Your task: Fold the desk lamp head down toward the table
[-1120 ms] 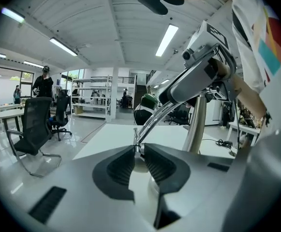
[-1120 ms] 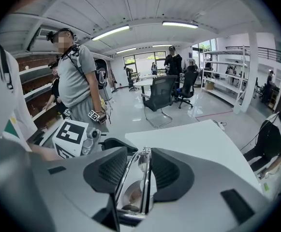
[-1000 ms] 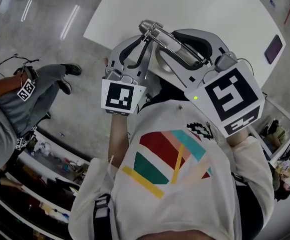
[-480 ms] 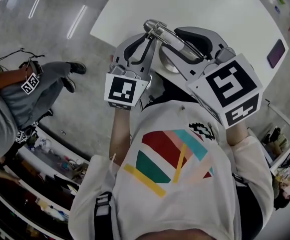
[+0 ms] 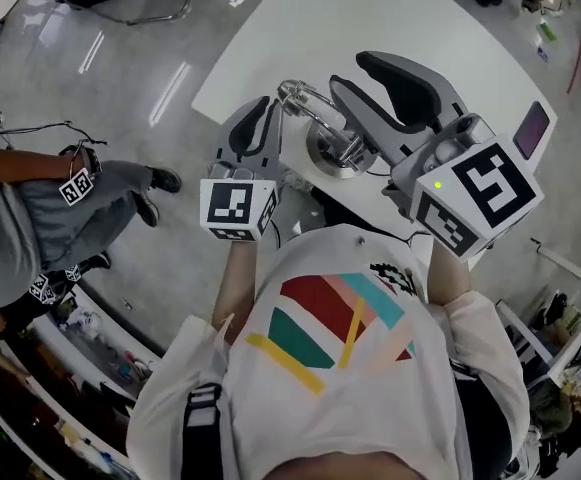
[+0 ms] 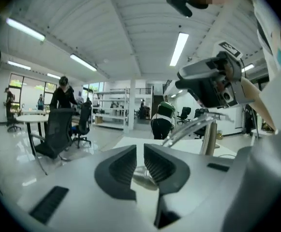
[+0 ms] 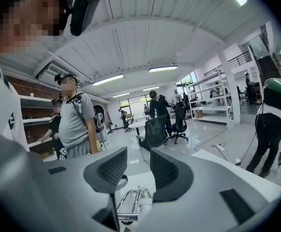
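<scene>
Since neither gripper has hold of anything, the main risk probably lies in the next contact. At the left, the left gripper (image 5: 262,118) sits just beside the desk lamp (image 5: 315,118). Its jaws stand a narrow gap apart with nothing pinched between them, and its own view shows the lamp's slanted chrome arm (image 6: 193,129) off to the right of the jaws.

The lamp stands on the white table (image 5: 390,8), between the two grippers. Its round base (image 5: 332,153) is close to the table's near edge. Whether the head is already partly lowered cannot be told for sure, because the grippers cover much of it.

A push on the arm with the base unpinned could slide or tip the lamp toward that near edge and off onto the floor. The thin, shiny rods would probably slip out of a careless pinch.

At the right, the right gripper (image 5: 348,71) hangs above the lamp with its jaws apart and empty, and the twin rods (image 7: 130,202) show below them. The two tools are crowded together and could knock each other.

The room to move is beyond the lamp, where the tabletop is bare. A bystander (image 5: 30,218) stands well apart on the left, and a purple flat object (image 5: 532,128) lies well apart on the right.
</scene>
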Demonstrator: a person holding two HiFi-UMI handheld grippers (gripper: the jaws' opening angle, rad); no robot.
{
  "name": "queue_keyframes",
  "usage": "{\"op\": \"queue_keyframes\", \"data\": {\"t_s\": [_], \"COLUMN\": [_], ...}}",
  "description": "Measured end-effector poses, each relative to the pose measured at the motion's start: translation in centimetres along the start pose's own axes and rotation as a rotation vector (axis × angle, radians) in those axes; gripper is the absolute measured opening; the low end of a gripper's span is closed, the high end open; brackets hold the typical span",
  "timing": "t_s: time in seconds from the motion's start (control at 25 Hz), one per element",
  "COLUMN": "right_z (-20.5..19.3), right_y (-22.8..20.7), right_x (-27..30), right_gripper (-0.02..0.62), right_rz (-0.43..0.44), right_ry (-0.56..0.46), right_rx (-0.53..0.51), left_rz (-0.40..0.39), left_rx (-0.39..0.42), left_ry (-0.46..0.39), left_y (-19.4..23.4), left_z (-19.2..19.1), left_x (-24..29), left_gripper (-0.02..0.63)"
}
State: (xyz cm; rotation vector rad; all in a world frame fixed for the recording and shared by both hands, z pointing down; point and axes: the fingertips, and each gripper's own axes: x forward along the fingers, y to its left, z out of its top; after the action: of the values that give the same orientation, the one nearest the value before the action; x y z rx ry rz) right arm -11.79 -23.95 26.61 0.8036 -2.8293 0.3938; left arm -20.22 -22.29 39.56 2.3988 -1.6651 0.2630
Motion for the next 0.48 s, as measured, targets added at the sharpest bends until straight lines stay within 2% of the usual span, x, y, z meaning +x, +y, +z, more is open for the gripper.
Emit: {"op": "queue_keyframes", "data": {"t_s": [0.12, 0.28, 0.48], "right_z": [1.2, 3.6, 4.2], "right_y": [0.2, 2.9, 6.2], "right_x": [-3.5, -8.2, -12.3], "right_gripper": [0.155, 0.153, 0.155], "right_rz": [-0.025, -0.052, -0.068], "right_ry": [-0.067, -0.211, -0.283], "right_rx": [-0.045, -0.121, -0.207], "left_rz": [0.015, -0.014, -0.060], "left_rx": [0.063, 0.138, 0.182], "left_ry": [-0.179, -0.394, -0.527], "left_y": [-0.8, -5.4, -10.5], "left_z": [7.1, 15.5, 19.8], "left_x": [-2.3, -7.5, -13.3], "left_gripper": [0.092, 0.092, 0.092]}}
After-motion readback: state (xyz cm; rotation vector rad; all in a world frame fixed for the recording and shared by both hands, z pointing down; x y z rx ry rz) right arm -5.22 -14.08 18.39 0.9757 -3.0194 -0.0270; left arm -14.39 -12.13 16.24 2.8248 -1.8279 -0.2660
